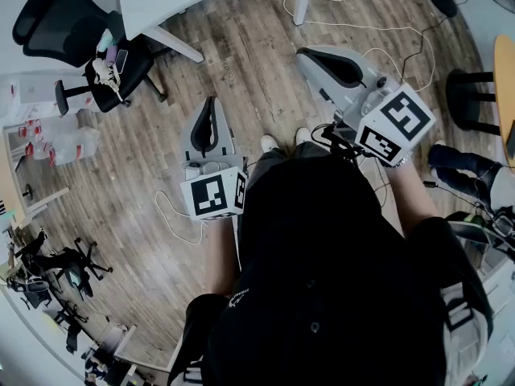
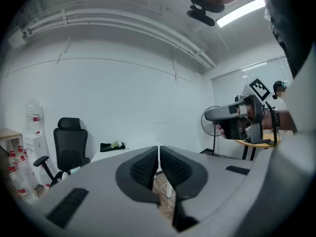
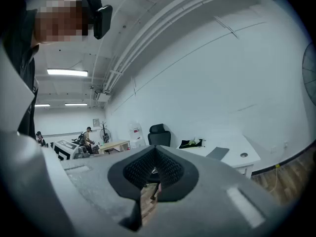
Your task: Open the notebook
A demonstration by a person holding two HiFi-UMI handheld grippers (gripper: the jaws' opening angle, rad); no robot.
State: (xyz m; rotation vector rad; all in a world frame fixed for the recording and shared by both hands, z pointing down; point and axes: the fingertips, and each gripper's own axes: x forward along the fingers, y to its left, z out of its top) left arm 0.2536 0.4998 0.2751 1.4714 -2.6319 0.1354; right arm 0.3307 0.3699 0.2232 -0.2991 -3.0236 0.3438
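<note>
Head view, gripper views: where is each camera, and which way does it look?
Head view: on the person's head, looking steeply down at the wooden floor; shows their dark top, left gripper, right gripper.
Left gripper view: on the left gripper, facing a white wall past its shut jaws; the right gripper shows.
Right gripper view: on the right gripper, facing the room past its shut jaws; the dark top shows.
Shared: both gripper views see the black office chair and white desk.

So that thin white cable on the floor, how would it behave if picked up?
Probably floppy: the cable lies in loose curves across the wooden floor. Likely light, being so thin. It might dangle and snag rather than lift whole.
</note>
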